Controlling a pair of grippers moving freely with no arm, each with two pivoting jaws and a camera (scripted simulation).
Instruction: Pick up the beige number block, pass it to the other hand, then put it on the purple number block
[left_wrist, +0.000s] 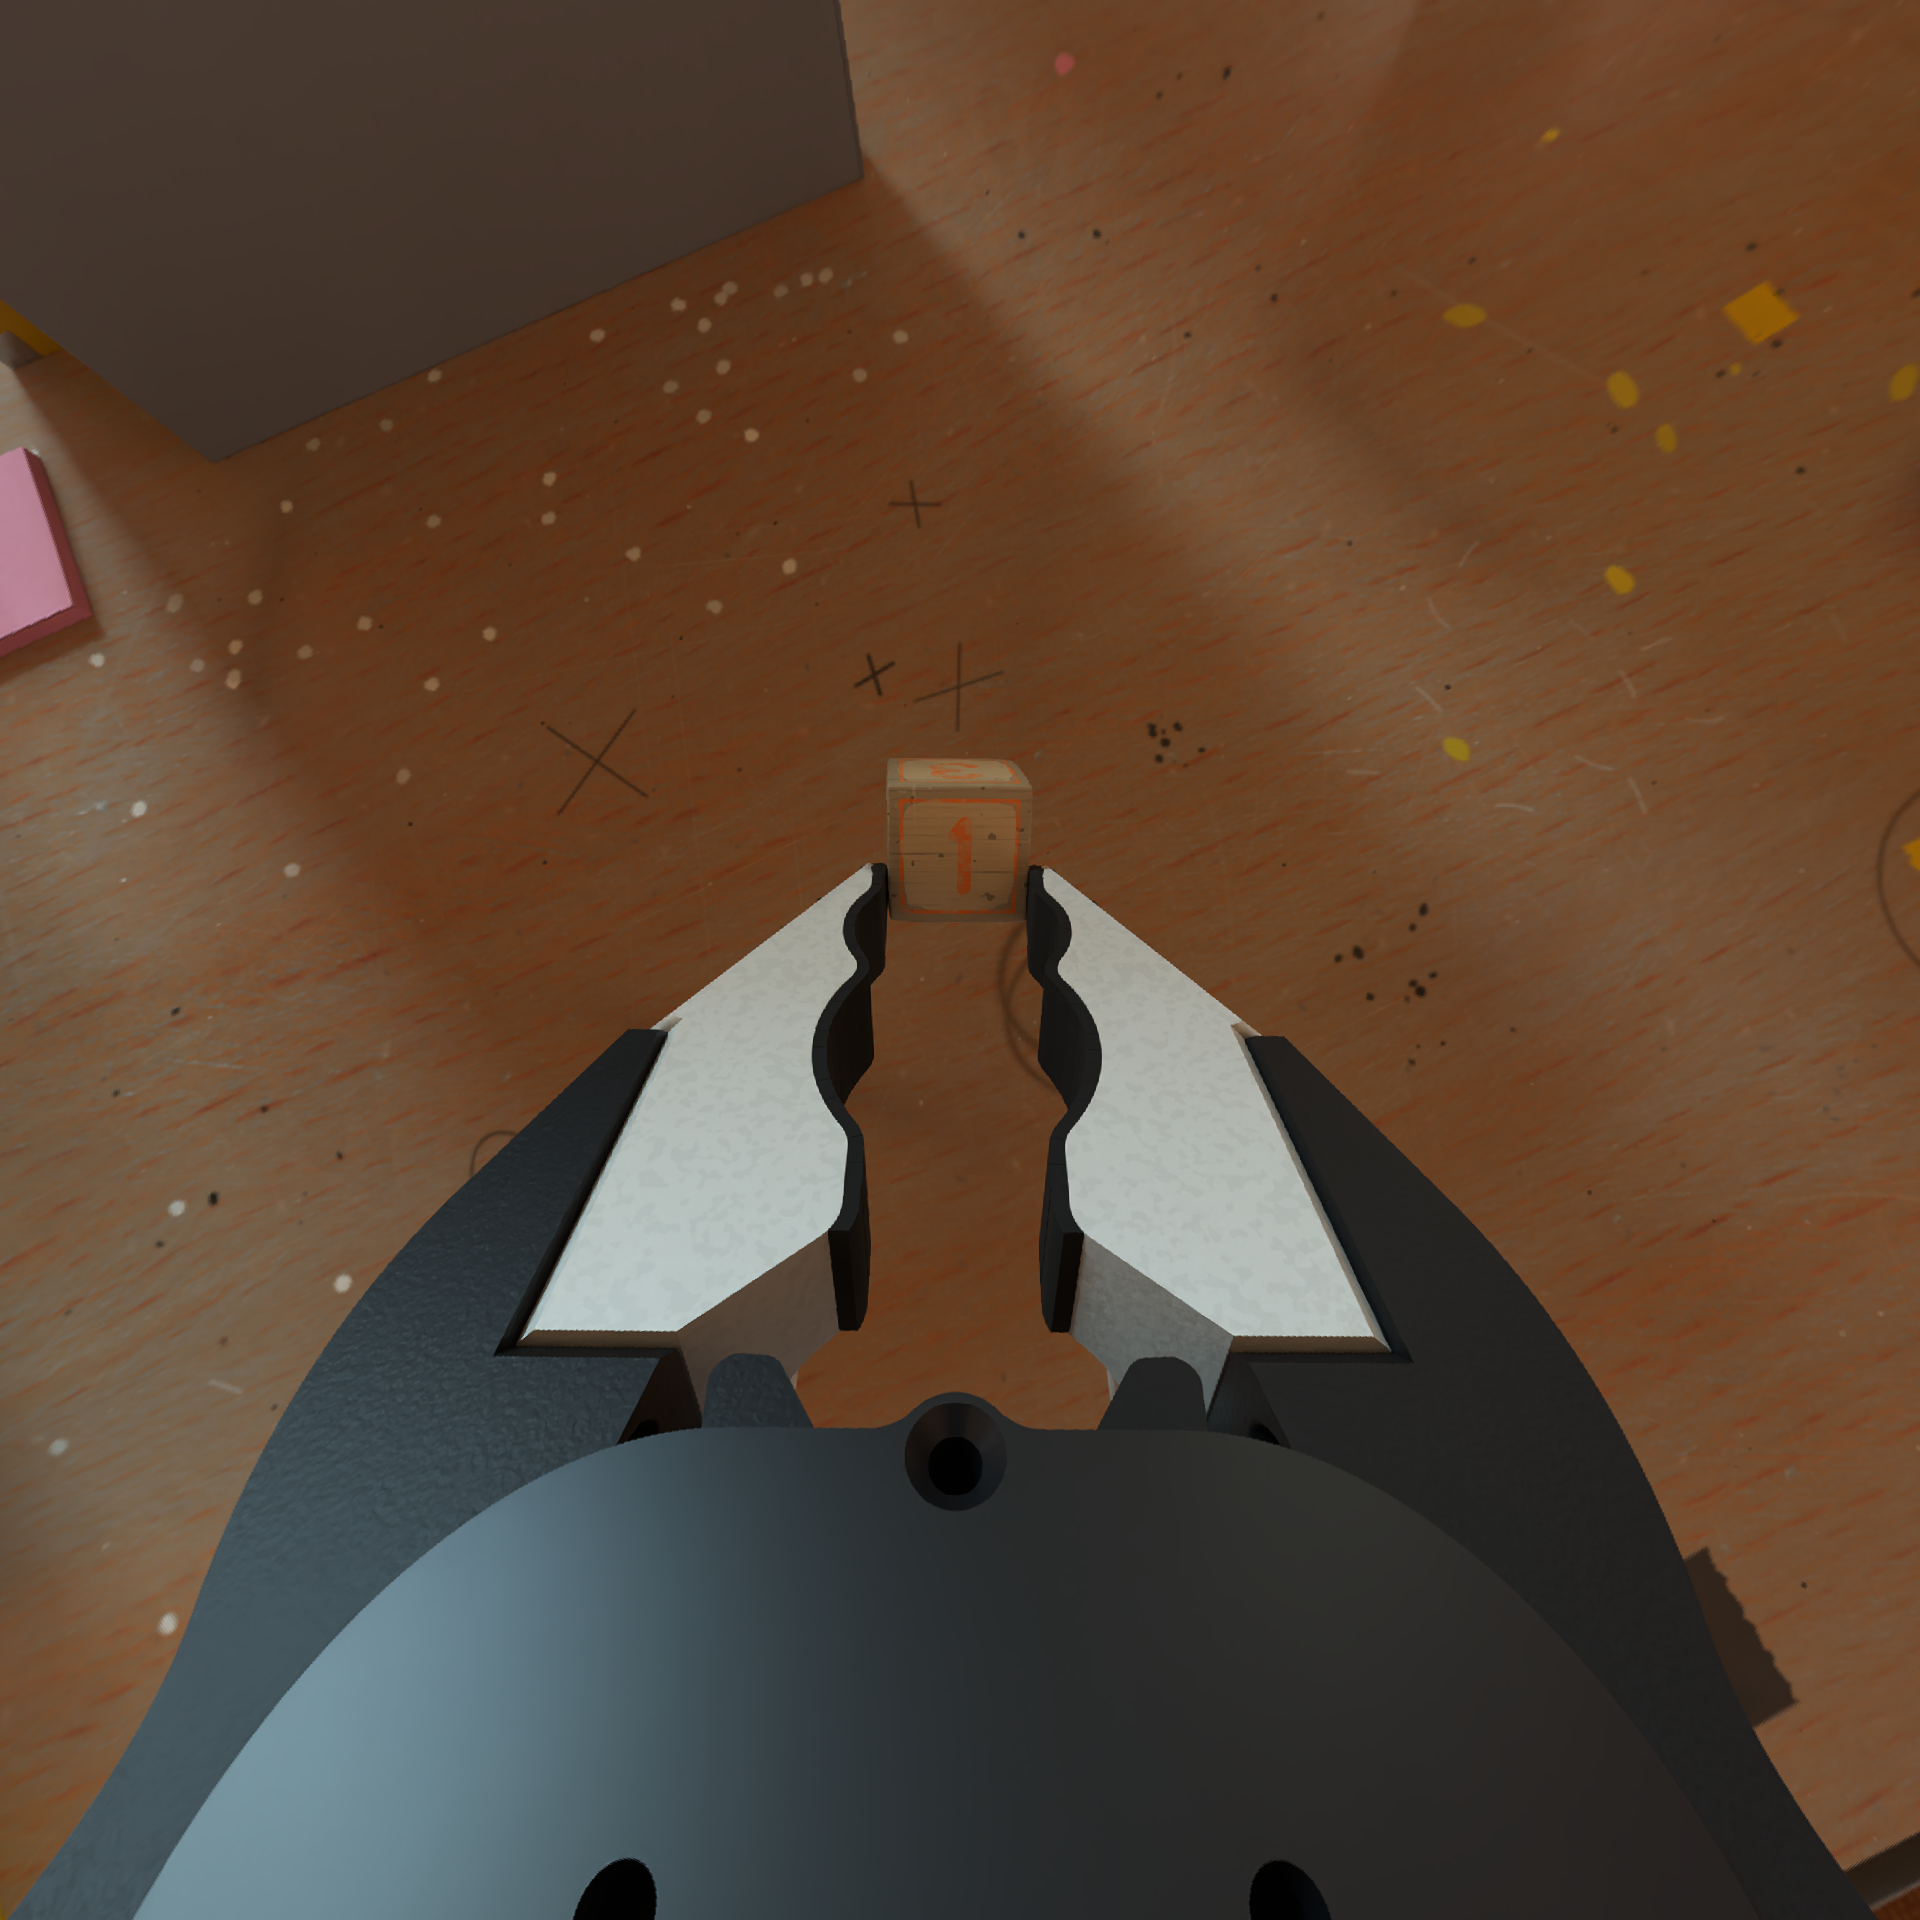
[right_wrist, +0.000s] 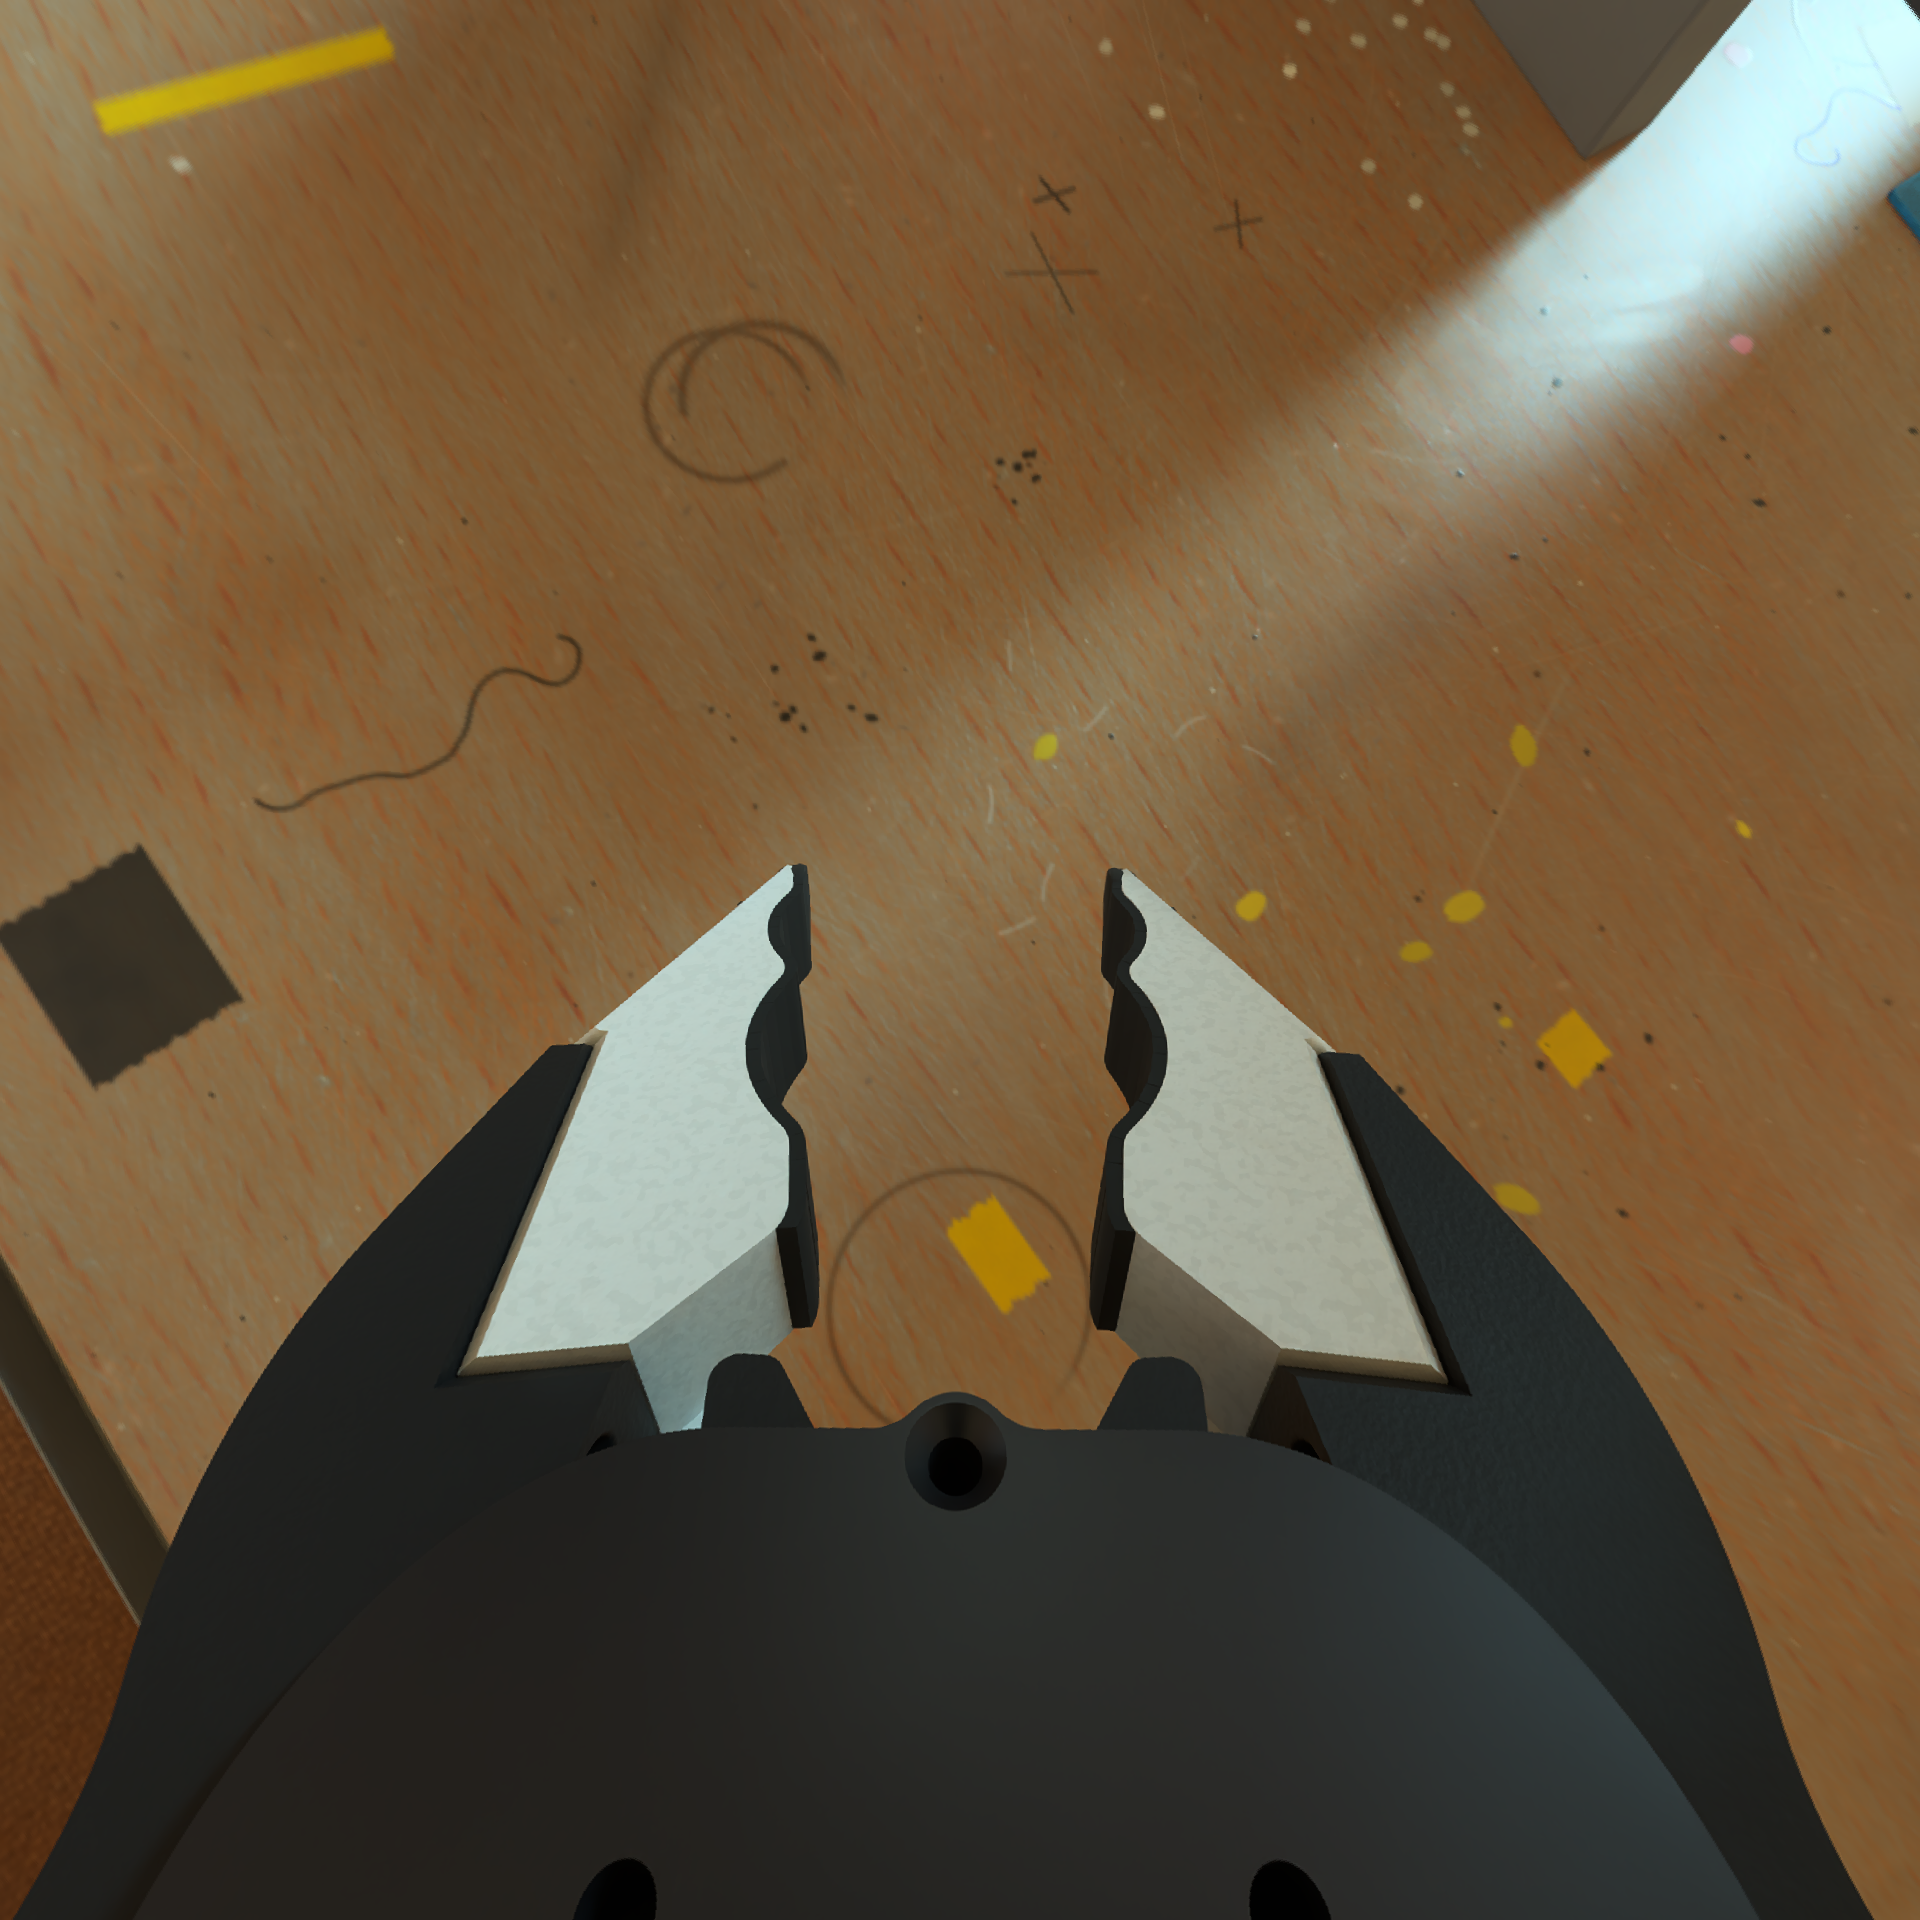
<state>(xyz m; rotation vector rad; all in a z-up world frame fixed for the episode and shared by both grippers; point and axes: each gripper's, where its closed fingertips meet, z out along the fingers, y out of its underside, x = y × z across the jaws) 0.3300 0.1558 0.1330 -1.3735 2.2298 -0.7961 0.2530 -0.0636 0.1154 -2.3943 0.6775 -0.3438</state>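
Wooden tabletop (left_wrist: 1299, 623) all over, scuffed up with pencil crosses, white dots and yellow paint flecks. Up in the far left corner sat a big grey box (left_wrist: 416, 187), with a pink block (left_wrist: 31, 561) at the left edge. The left gripper (left_wrist: 957, 883) had the beige number block (left_wrist: 958, 847) pinched right at its fingertips, upright, orange-framed face toward the camera. The right gripper (right_wrist: 956, 883) was spread wide with nothing between its fingers, hanging over bare wood near a yellow tape scrap (right_wrist: 997, 1252) and a dark square patch (right_wrist: 120, 966).
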